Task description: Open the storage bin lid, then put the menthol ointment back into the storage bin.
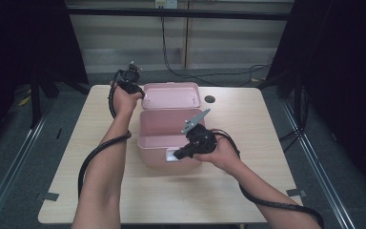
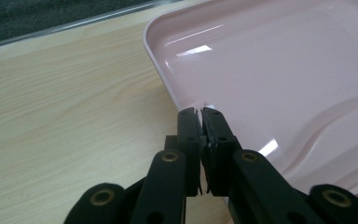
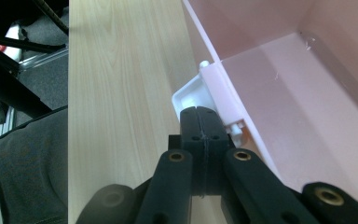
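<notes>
On the worktop sits an open pink box, lid folded back: light, stiff, slippery plastic, best taken by thin rims. Left tool is pinched shut on the lid's edge; right tool, jaws together, presses the white latch.

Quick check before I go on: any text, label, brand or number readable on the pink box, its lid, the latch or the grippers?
None readable.
Pink box: plain walls, no label.
Open lid: bare glossy inside, only light reflections.
White latch: blank plastic.
Left gripper and right gripper: black jaws with brass screws, no markings.
Wooden table: no print.
Wall plate at the top of the high view: too small to read.
</notes>
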